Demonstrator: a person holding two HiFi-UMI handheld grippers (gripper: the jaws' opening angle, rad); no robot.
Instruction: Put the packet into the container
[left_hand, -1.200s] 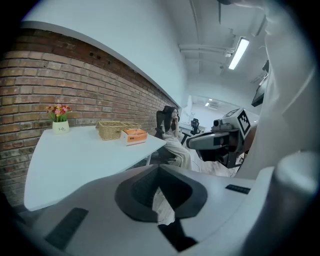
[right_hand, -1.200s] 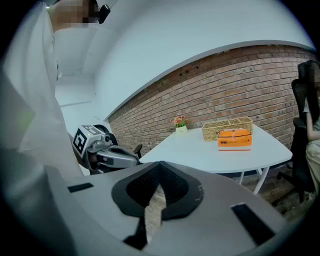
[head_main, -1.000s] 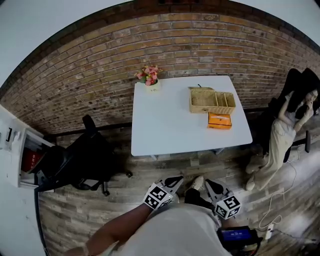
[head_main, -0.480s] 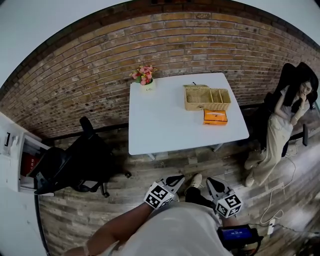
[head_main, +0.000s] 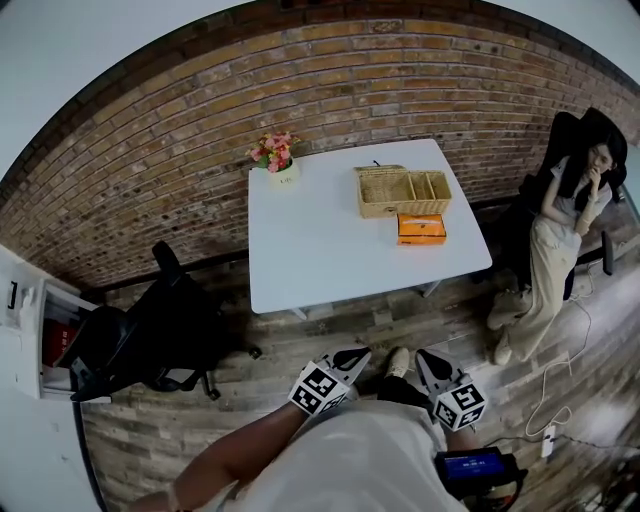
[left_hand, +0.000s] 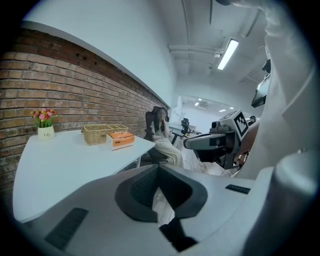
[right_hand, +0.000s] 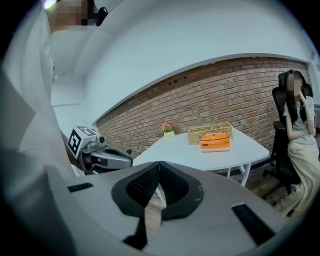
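Left gripper (head_main: 352, 355) and right gripper (head_main: 425, 358) held close to the body, well apart from the white table (head_main: 320, 255).
Both have their jaws together and hold nothing, probably because the approach is not yet begun. Farther off, the orange packet (head_main: 421, 227) lies on the table just beside the wicker basket (head_main: 385, 208), whose compartments look empty.

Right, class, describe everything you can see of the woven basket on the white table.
The basket is a low, rectangular, open-topped tray of pale straw-coloured wicker. It is split into one larger compartment and two smaller ones, all seemingly empty. It stands upright on the white table, toward the far right corner in the head view, near the brick wall. The orange packet lies along its near side; whether they touch is unclear.
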